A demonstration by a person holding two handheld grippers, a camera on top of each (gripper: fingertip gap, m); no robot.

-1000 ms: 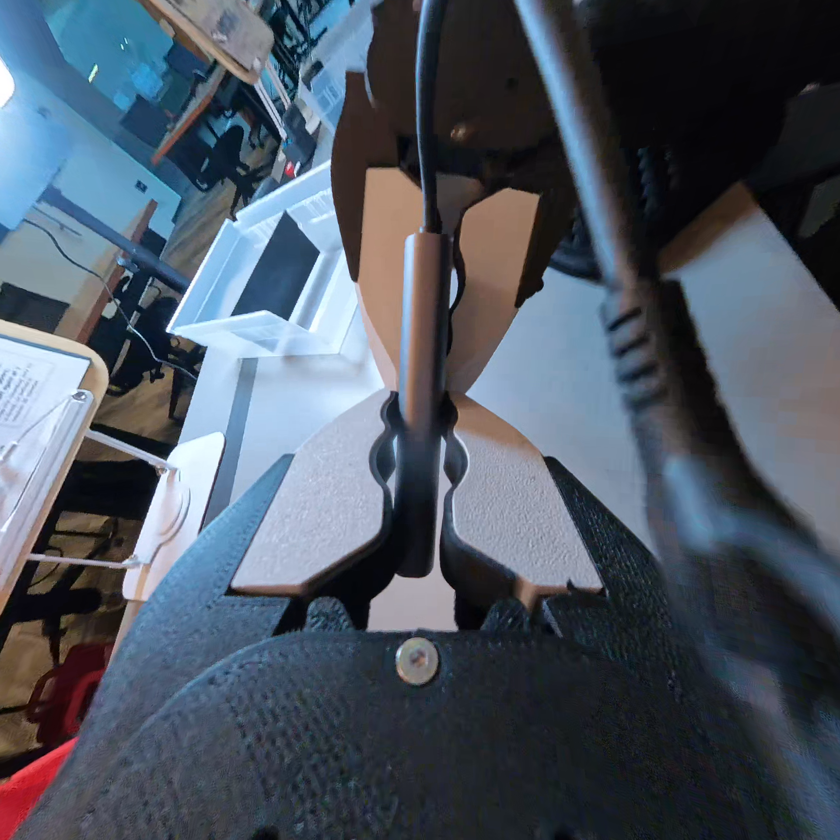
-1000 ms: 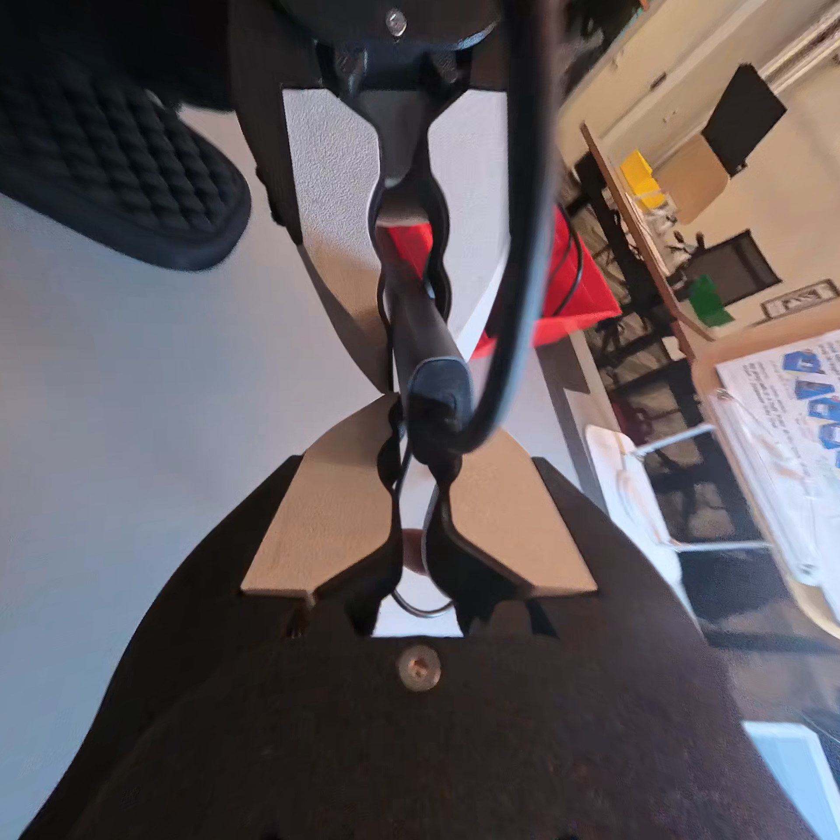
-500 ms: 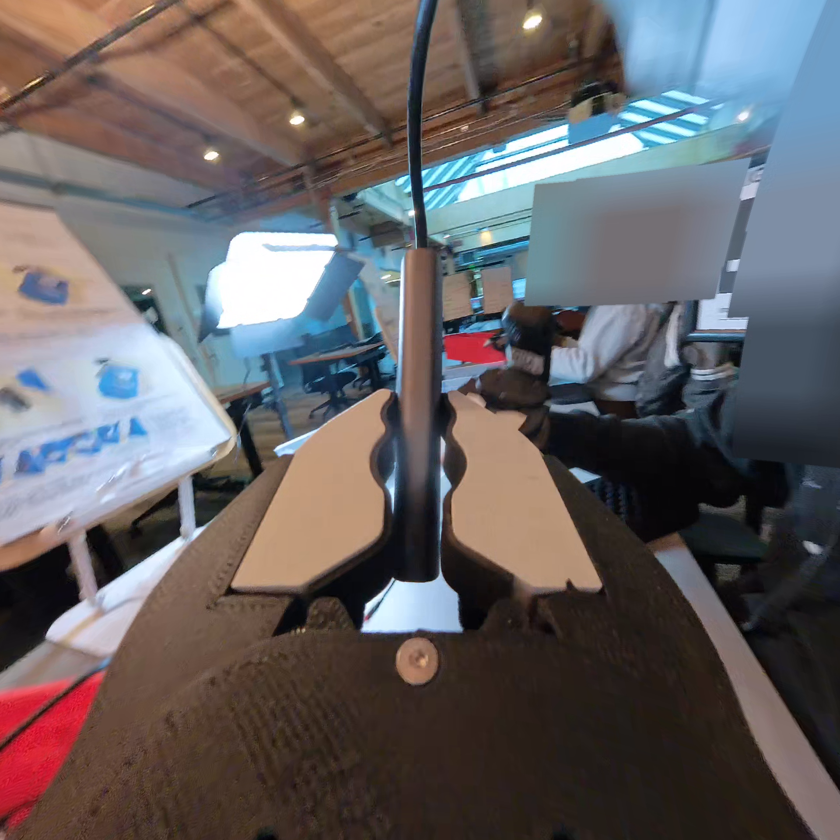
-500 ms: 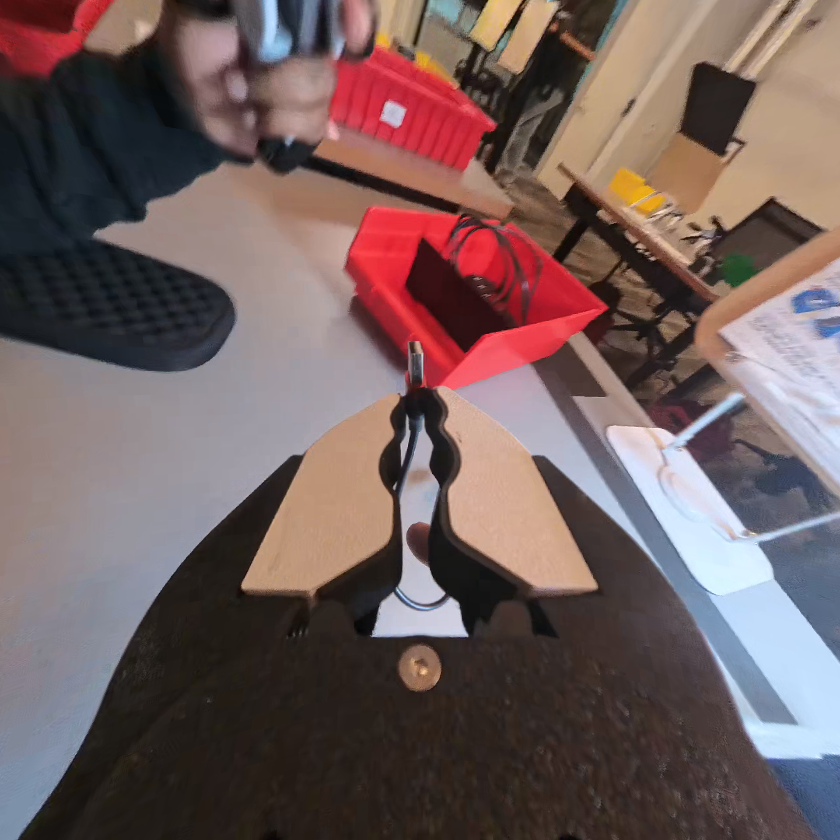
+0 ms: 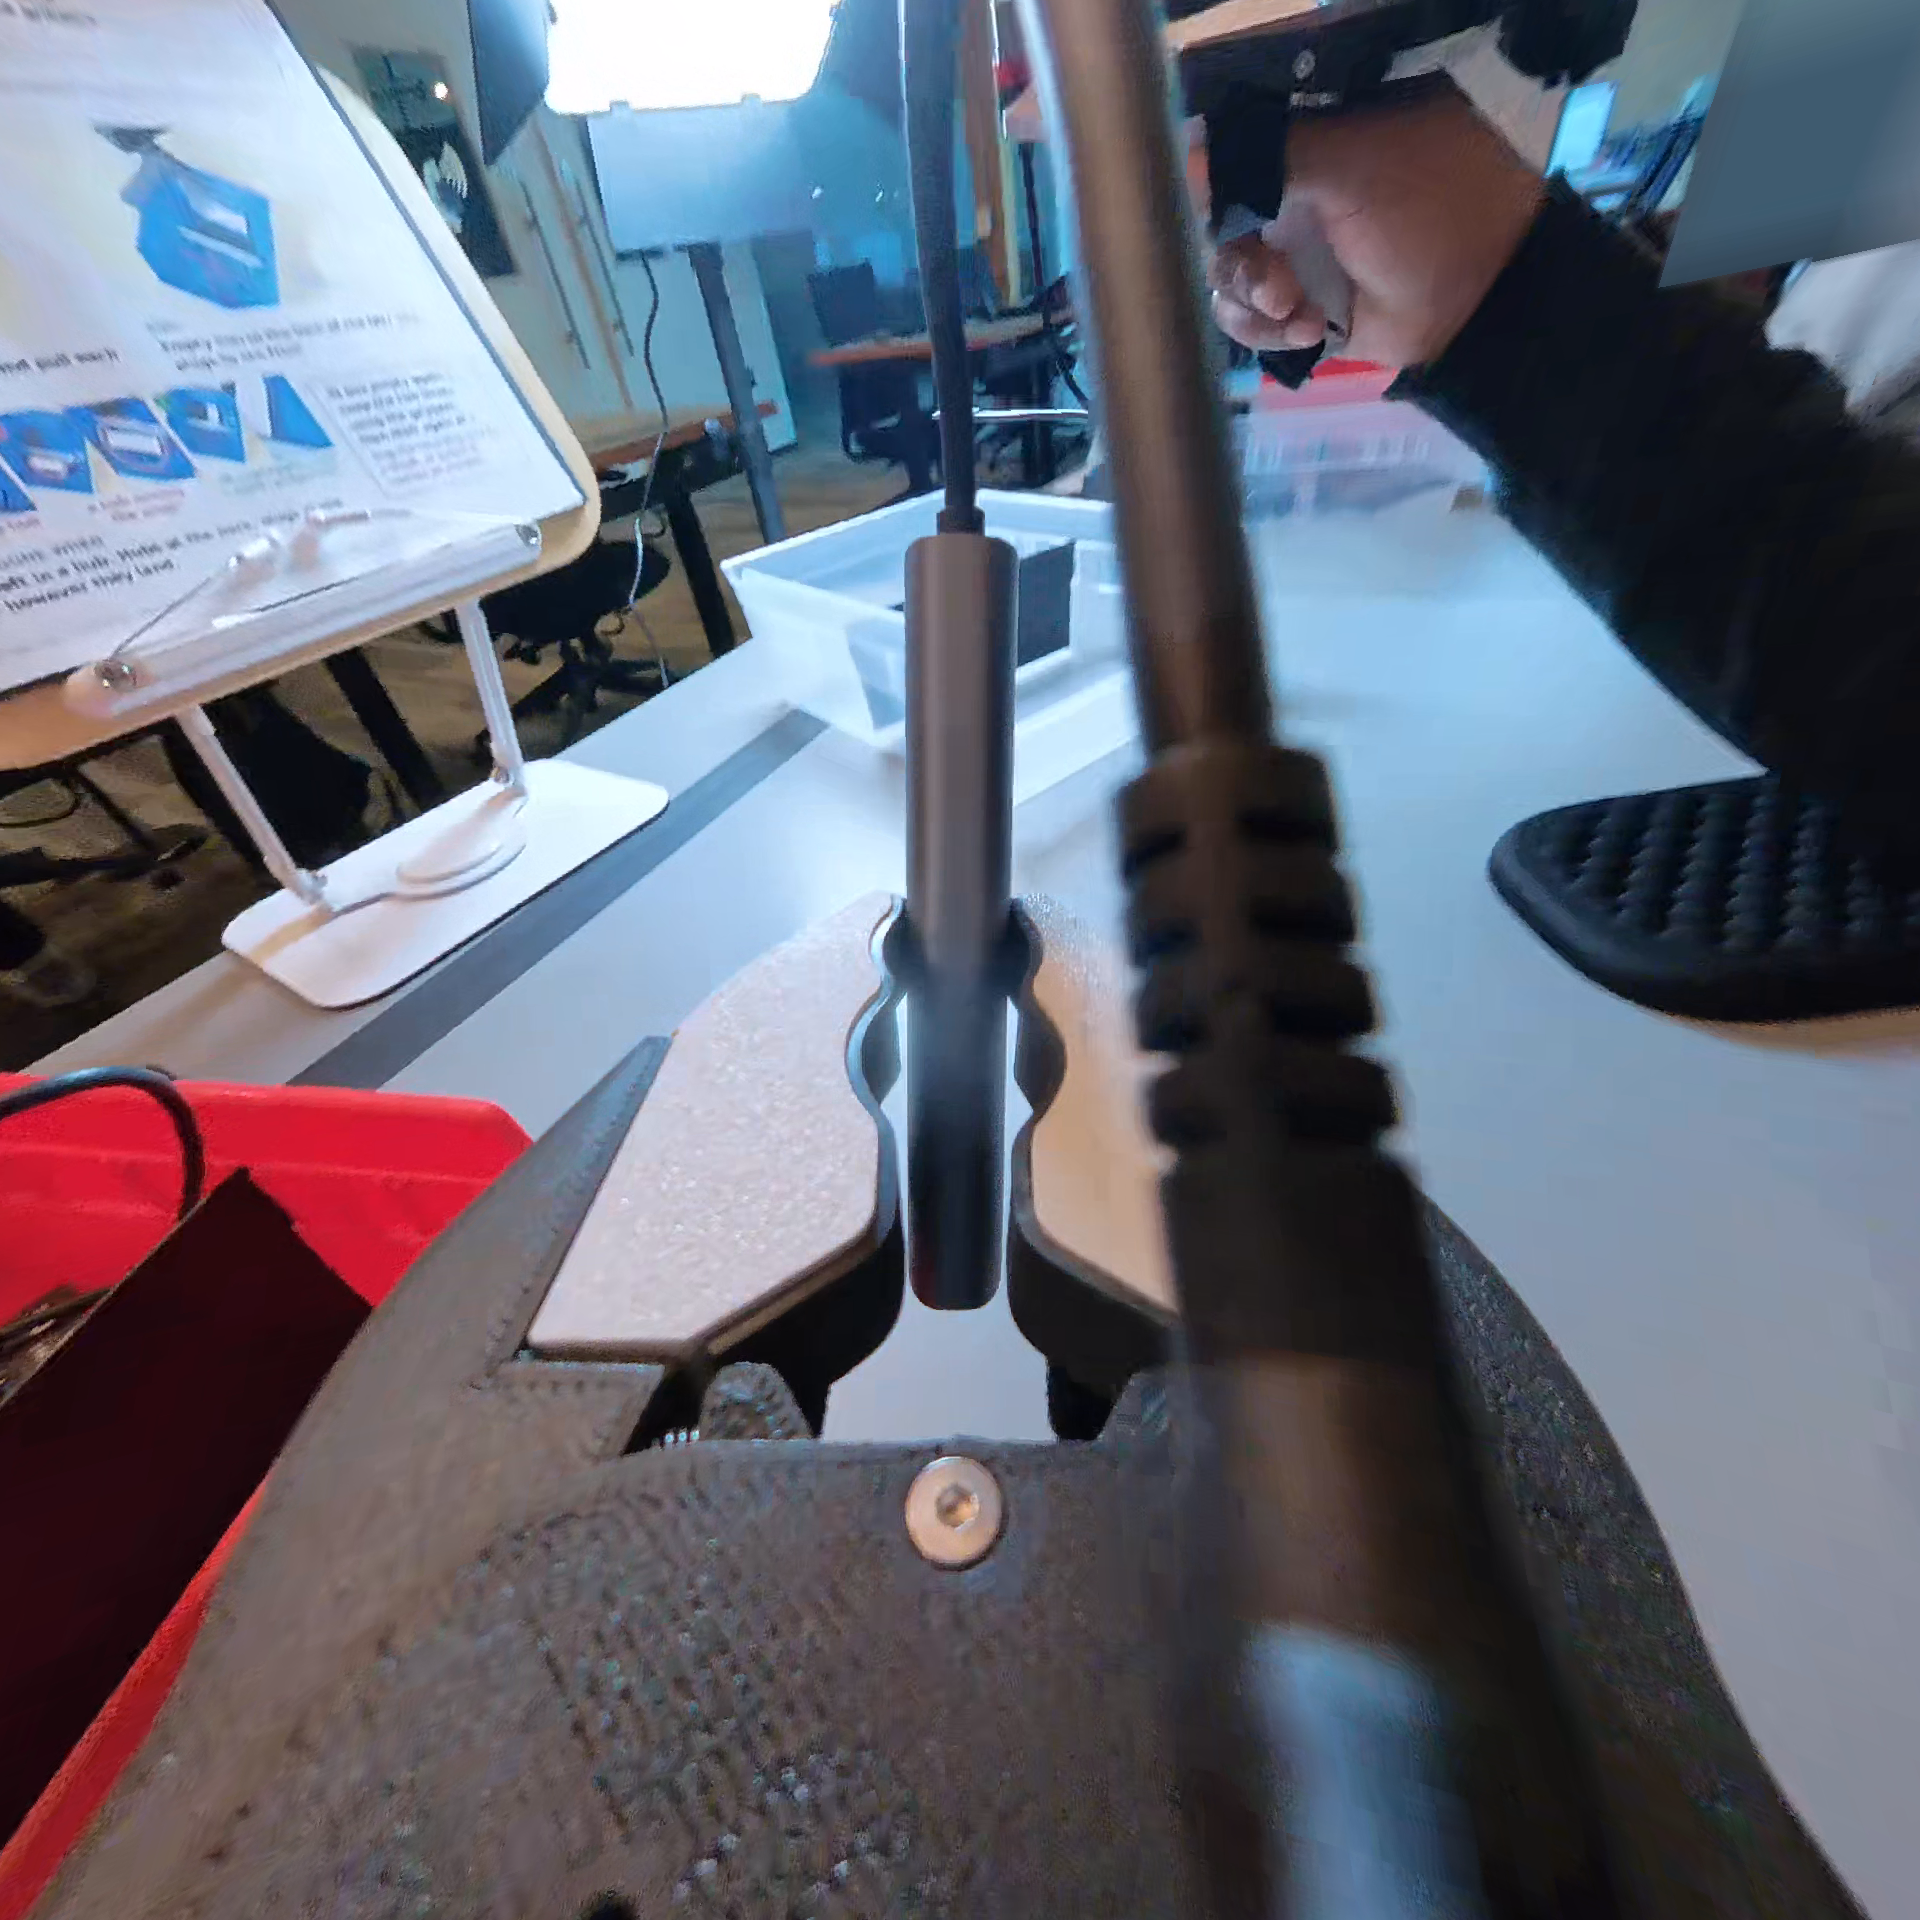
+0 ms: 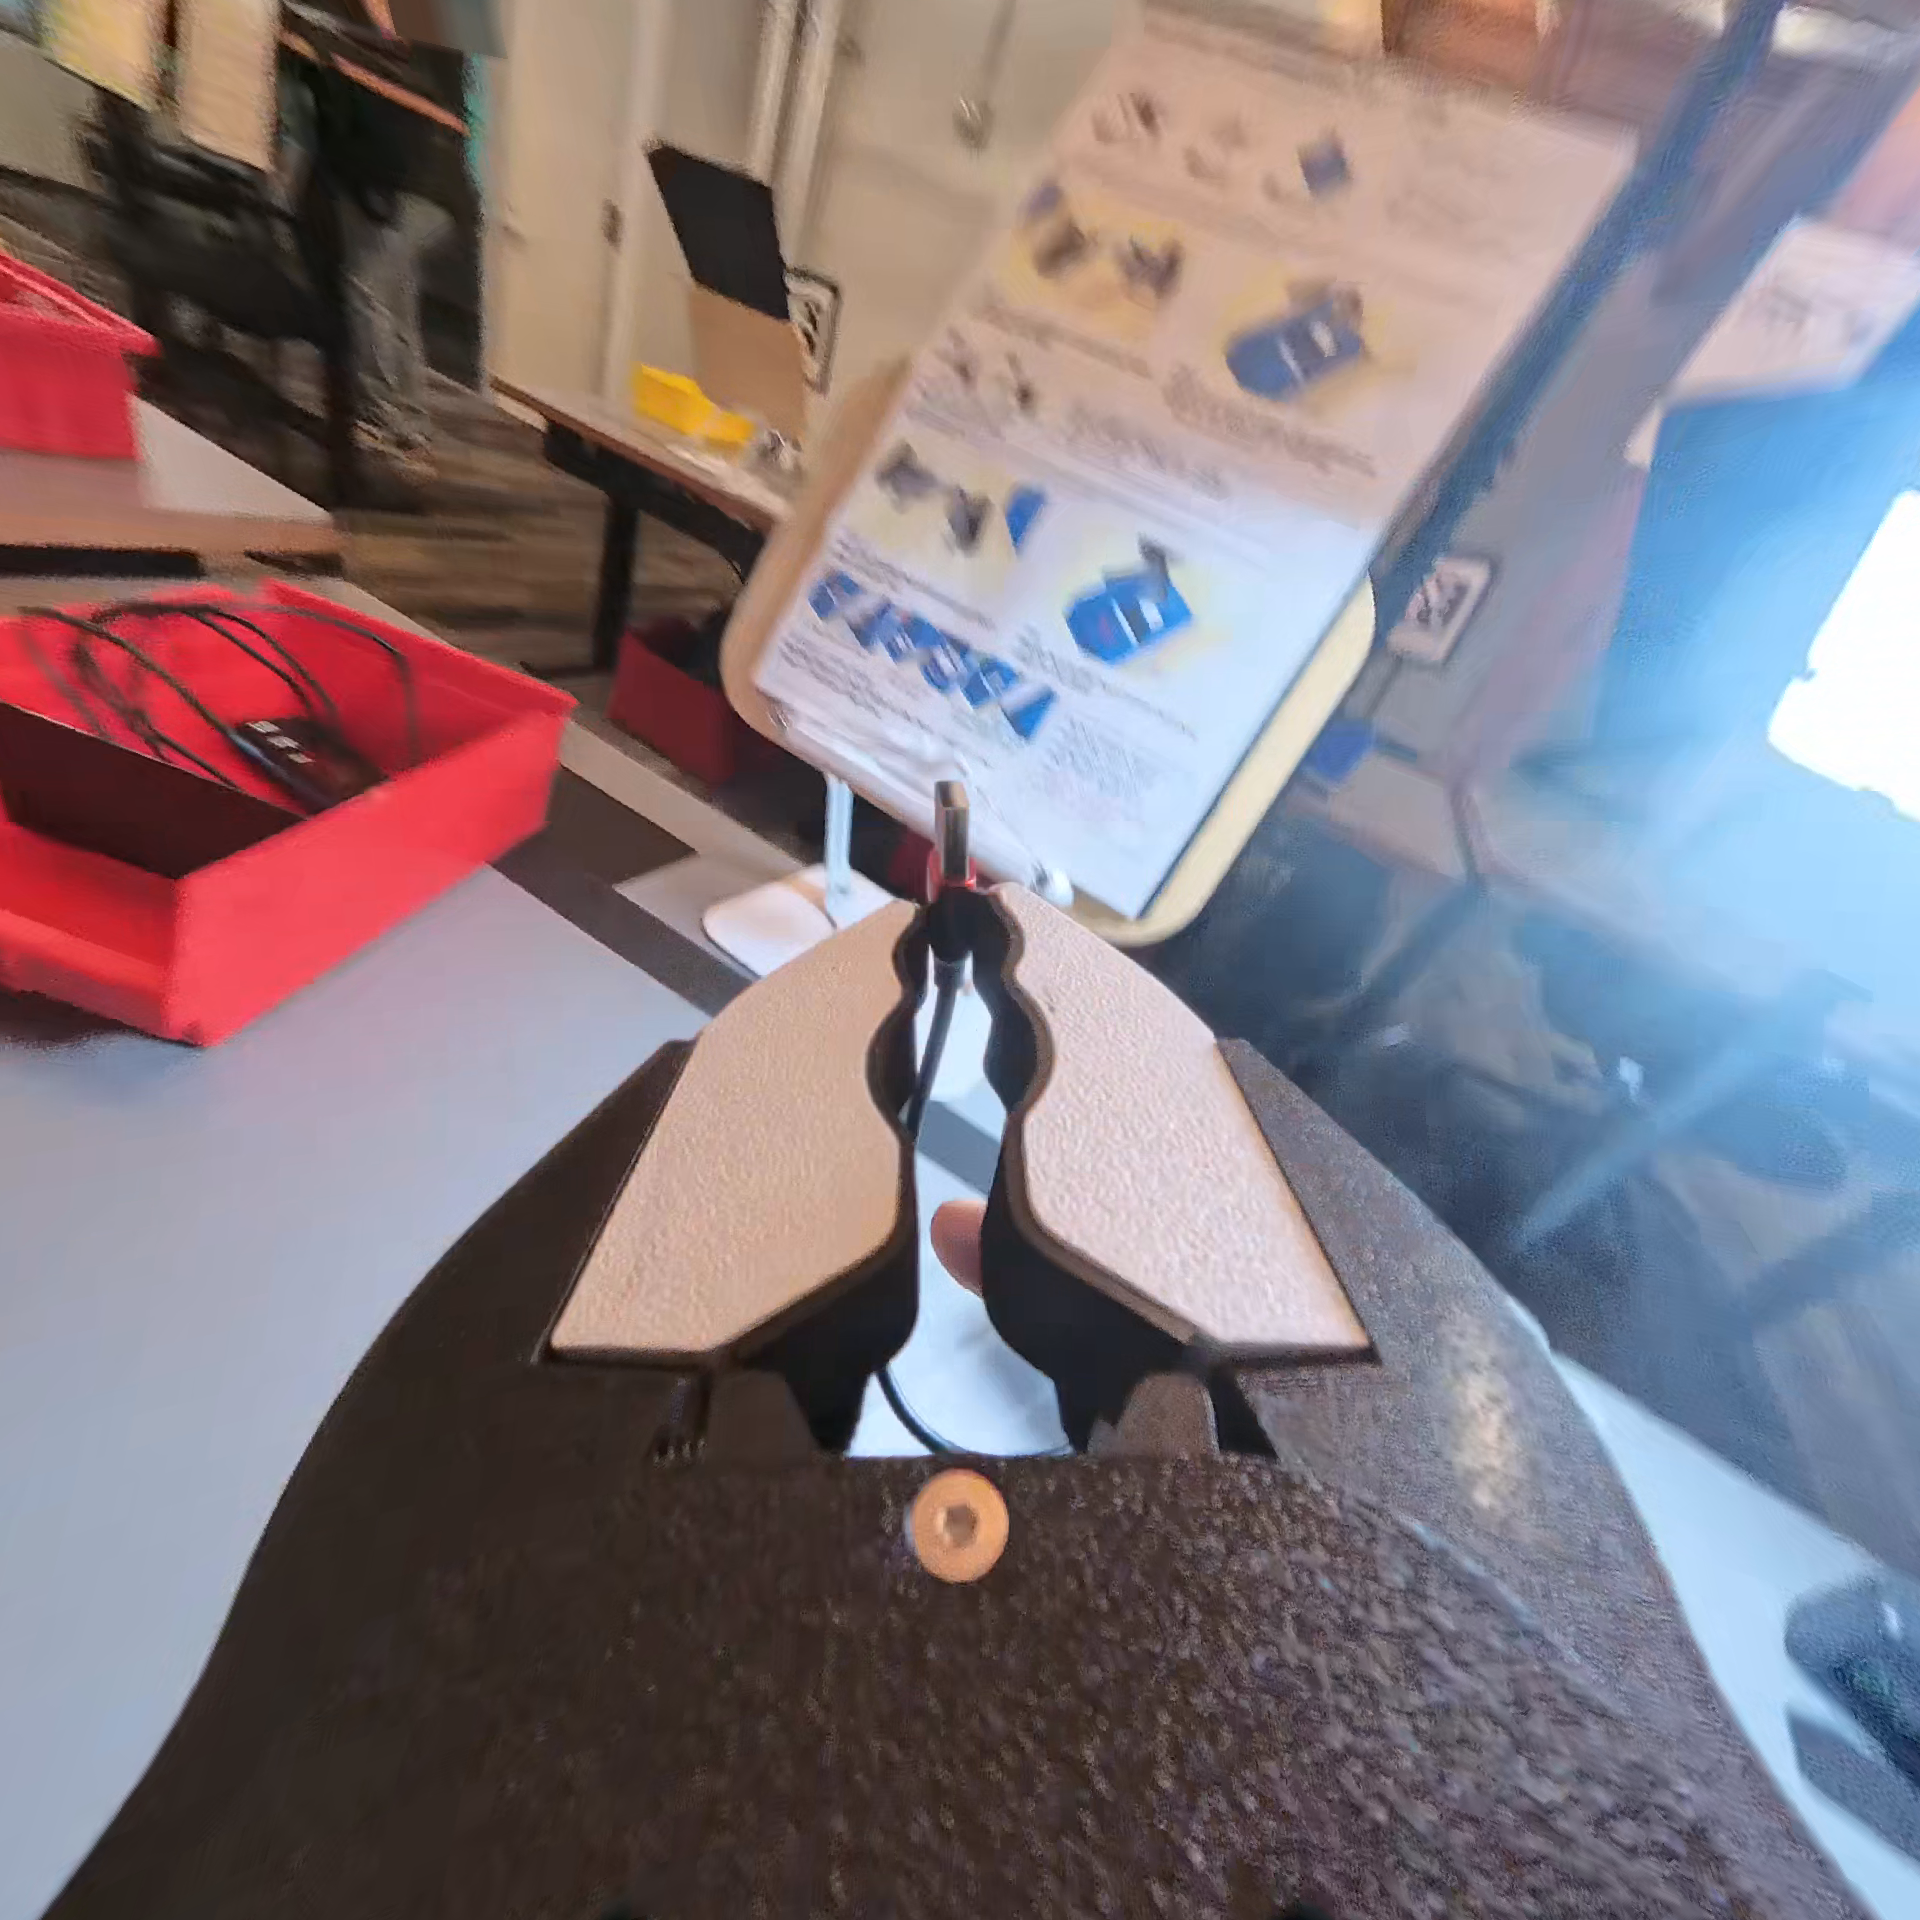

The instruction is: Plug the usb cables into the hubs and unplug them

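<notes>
My left gripper (image 5: 957,930) is shut on a slim grey USB hub (image 5: 957,727) held edge-on, its black lead (image 5: 940,260) running up out of view. A second thick dark cable (image 5: 1236,914) with a ribbed strain relief crosses close in front of the left camera, blurred. My right gripper (image 6: 954,914) is shut on a USB cable plug (image 6: 950,831), whose metal tip sticks out past the fingertips; its thin black wire (image 6: 928,1049) runs back between the fingers. The two grippers are apart. A hand (image 5: 1371,239) with a dark sleeve holds the other tool at the upper right of the left wrist view.
A red bin (image 6: 312,862) with coiled black cables and a hub stands on the grey table (image 6: 260,1195); it also shows in the left wrist view (image 5: 343,1153). A white tray (image 5: 821,592), an instruction sheet on a white stand (image 5: 447,862) and a black wrist pad (image 5: 1714,894) are there too. Tip to tip, the grippers are about 30 cm apart.
The plug has been pulled out of the hub and the grippers have moved apart. Both cameras have swung round; the right one now faces the instruction stand, the left one the white tray.
</notes>
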